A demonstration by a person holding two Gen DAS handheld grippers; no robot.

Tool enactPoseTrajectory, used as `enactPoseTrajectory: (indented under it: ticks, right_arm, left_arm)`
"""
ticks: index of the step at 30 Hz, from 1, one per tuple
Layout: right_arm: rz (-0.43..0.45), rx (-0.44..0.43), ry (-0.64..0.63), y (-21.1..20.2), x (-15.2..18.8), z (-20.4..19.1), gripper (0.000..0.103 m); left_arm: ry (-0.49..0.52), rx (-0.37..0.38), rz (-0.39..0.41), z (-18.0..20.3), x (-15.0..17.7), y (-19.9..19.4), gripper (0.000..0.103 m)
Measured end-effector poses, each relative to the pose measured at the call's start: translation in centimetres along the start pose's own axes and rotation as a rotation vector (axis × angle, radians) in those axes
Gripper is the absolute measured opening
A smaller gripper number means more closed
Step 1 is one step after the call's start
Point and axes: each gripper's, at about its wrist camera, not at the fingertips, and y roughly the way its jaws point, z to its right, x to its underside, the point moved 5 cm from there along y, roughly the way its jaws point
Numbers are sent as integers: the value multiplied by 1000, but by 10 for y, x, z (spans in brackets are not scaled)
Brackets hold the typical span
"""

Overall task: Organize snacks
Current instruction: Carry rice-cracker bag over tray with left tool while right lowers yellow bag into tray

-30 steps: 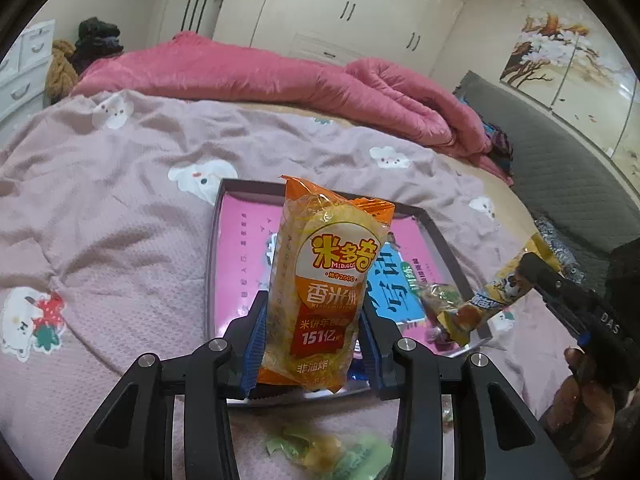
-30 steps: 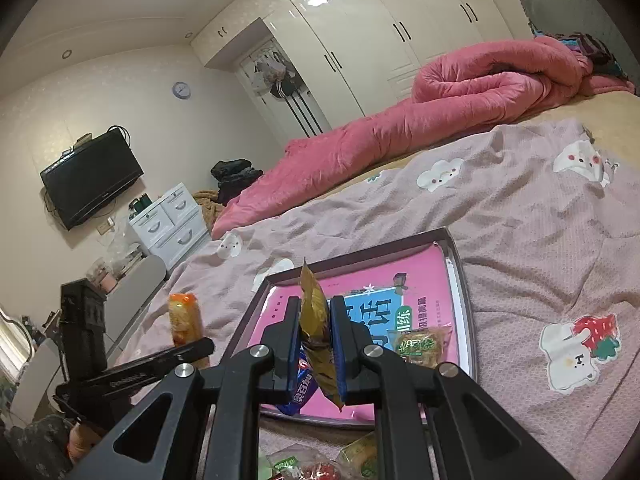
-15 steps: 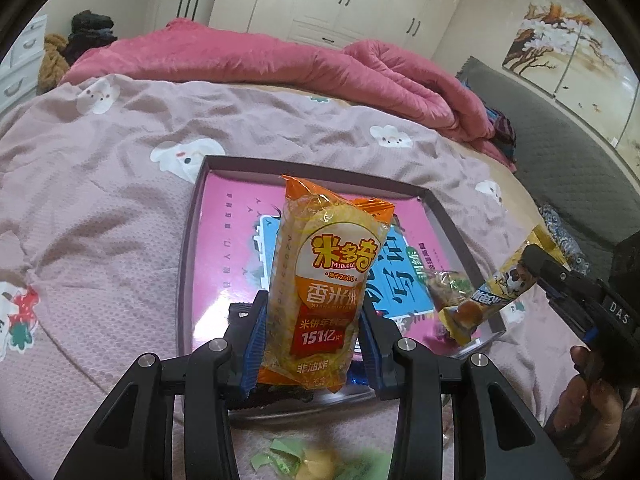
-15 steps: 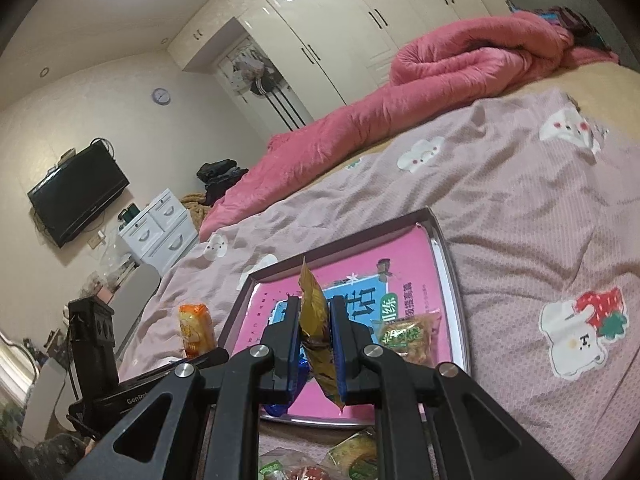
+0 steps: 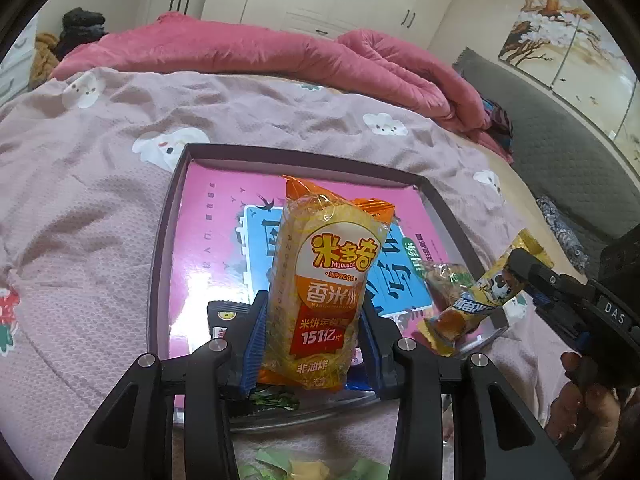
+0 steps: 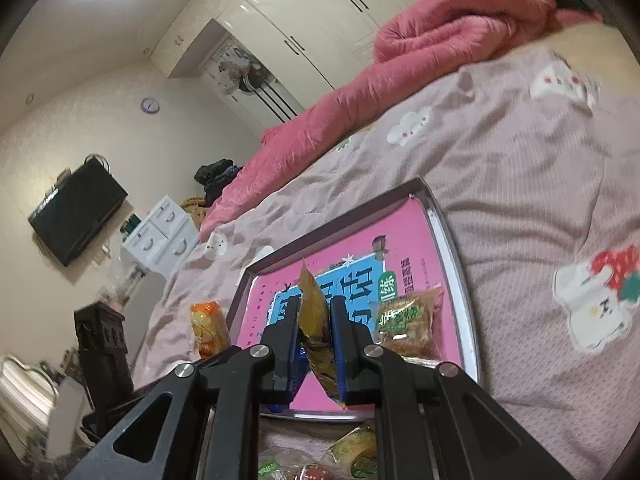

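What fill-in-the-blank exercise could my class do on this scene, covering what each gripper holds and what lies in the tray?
1. The left gripper is shut on an orange rice cracker pack, held ____ with its label facing the camera.
2. The right gripper clamps a thin ____ snack packet.
3. A clear snack bag with a green label already lies inside the ____.
4. The tray rests on a ____ with cartoon prints.

Missing words: upright; yellow; tray; bedspread

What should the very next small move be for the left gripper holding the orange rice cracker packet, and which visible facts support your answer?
Probably lower the left gripper a little further and set the rice cracker packet on the pink tray. The packet is clamped upright above the tray's near edge, one green snack packet lies at the tray's right side, and bare space remains at its left.
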Motion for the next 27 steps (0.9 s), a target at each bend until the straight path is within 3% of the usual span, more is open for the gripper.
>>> enactPoseTrajectory:
  ticks: [5,17,27]
  right_arm:
    - [-17,-14,48,7,4,7,15]
    - [-60,22,21,19,14,7,15]
    - [-83,104,-37,24,18,8,17]
  left_arm:
    - [6,-1,-3,1,0,1,43]
    - [9,-3,-10,1,0,4,43]
    - [10,-6,-21,0,1,7,43]
